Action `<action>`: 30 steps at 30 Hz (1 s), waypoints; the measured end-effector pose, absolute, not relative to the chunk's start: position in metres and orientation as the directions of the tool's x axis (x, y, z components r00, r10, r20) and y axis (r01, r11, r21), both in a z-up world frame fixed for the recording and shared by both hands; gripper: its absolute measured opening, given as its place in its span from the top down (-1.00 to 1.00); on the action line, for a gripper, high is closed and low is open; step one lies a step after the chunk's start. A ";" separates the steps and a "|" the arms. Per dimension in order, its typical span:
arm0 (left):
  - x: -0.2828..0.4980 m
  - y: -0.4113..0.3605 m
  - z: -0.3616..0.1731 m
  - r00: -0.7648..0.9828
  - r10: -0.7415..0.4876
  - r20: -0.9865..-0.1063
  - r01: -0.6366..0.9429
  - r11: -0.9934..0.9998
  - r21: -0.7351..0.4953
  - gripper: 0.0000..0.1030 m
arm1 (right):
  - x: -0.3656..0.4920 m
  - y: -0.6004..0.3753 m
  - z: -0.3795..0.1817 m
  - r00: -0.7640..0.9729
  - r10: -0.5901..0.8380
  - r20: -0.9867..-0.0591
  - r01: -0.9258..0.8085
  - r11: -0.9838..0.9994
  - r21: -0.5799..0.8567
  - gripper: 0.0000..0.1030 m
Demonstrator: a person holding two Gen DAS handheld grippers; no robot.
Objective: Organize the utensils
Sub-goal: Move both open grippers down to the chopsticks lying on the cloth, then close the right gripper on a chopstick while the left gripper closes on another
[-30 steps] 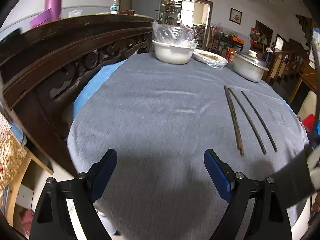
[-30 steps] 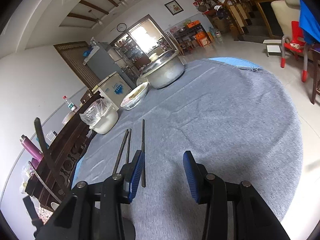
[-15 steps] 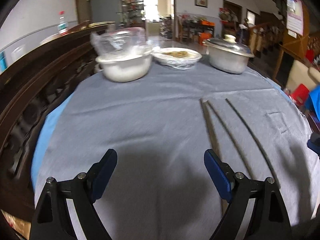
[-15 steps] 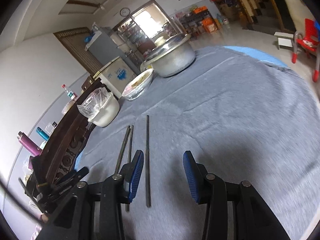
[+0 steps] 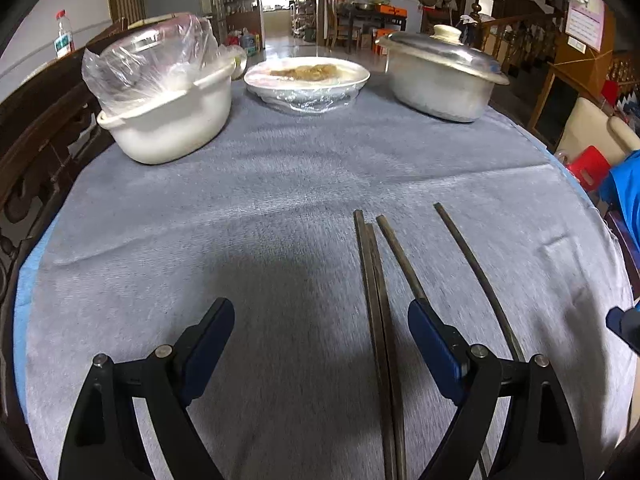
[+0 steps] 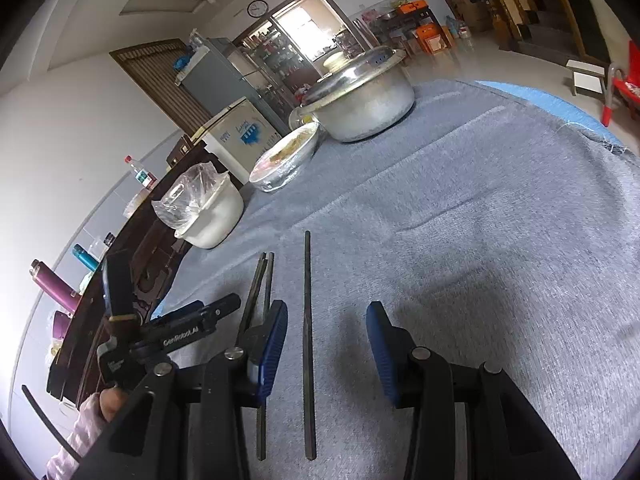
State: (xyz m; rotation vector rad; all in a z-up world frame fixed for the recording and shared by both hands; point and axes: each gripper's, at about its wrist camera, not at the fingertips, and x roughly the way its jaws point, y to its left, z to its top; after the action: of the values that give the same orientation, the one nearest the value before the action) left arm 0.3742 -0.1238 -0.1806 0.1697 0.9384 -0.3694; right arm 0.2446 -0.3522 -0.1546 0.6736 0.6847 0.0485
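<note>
The grey tablecloth (image 5: 248, 232) fills the scene, and everything gets placed from it. At its far edge sits the lidded metal pot (image 5: 440, 76) on the right, the white bowl (image 5: 168, 120) with a plastic bag in it on the left, and the wrapped plate of food (image 5: 308, 84) between the two.

Down at the near side of the cloth, here are the chopsticks: four dark sticks lying flat, running away from the cameras. Two of them (image 5: 376, 320) lie pressed side by side, a third (image 5: 400, 256) fans off just to their right, and the fourth, a lone stick (image 6: 308, 340), lies a little apart (in the left view it's the curved-looking one furthest right).

The left gripper (image 5: 320, 344) hangs over the cloth, jaws spread wide, the touching pair running between its fingers, nothing pinched. The right gripper (image 6: 326, 344) is spread too, straddling the lone stick, pads clear of it on both sides.
</note>
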 end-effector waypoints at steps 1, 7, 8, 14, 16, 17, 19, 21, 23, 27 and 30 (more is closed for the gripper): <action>0.378 -0.125 -0.183 0.536 -0.217 -0.816 0.376 0.927 0.000 -0.72 | 0.246 -0.353 -0.155 0.781 0.254 -0.570 0.173 0.789 0.589 0.15; 0.391 -0.122 -0.195 0.514 -0.181 -0.839 0.360 0.933 0.020 -0.73 | 0.254 -0.354 -0.158 0.776 0.260 -0.575 0.172 0.790 0.589 0.15; 0.393 -0.120 -0.195 0.512 -0.183 -0.839 0.358 0.934 0.014 -0.73 | 0.255 -0.353 -0.158 0.774 0.263 -0.576 0.170 0.791 0.588 0.15; 0.394 -0.121 -0.194 0.515 -0.178 -0.839 0.362 0.932 0.025 -0.73 | 0.262 -0.351 -0.163 0.764 0.271 -0.586 0.167 0.793 0.586 0.15; 0.394 -0.125 -0.193 0.508 -0.184 -0.841 0.377 0.926 0.026 -0.73 | 0.264 -0.350 -0.163 0.761 0.273 -0.588 0.166 0.795 0.584 0.15; 0.393 -0.127 -0.193 0.506 -0.189 -0.841 0.382 0.924 0.022 -0.73 | 0.264 -0.348 -0.163 0.760 0.273 -0.589 0.166 0.796 0.583 0.15; 0.392 -0.130 -0.193 0.515 -0.178 -0.838 0.391 0.919 0.045 -0.74 | 0.265 -0.347 -0.163 0.760 0.274 -0.589 0.164 0.796 0.582 0.15; 0.394 -0.130 -0.193 0.512 -0.175 -0.841 0.390 0.919 0.047 -0.74 | 0.266 -0.346 -0.162 0.761 0.274 -0.587 0.161 0.798 0.581 0.15; 0.397 -0.130 -0.194 0.512 -0.167 -0.843 0.390 0.919 0.054 -0.76 | 0.266 -0.345 -0.161 0.762 0.273 -0.587 0.160 0.800 0.579 0.15; 0.401 -0.123 -0.194 0.475 -0.175 -0.863 0.387 0.922 0.026 -0.76 | 0.268 -0.346 -0.162 0.757 0.272 -0.594 0.160 0.804 0.572 0.15; 0.401 -0.119 -0.193 0.461 -0.158 -0.873 0.378 0.925 0.032 -0.76 | 0.277 -0.343 -0.161 0.742 0.262 -0.617 0.163 0.823 0.545 0.15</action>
State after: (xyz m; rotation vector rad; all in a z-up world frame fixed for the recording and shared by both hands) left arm 0.4012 -0.1193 -0.1935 0.2347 1.0429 -0.3332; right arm 0.2775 -0.3431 -0.1608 0.6169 0.7452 0.0585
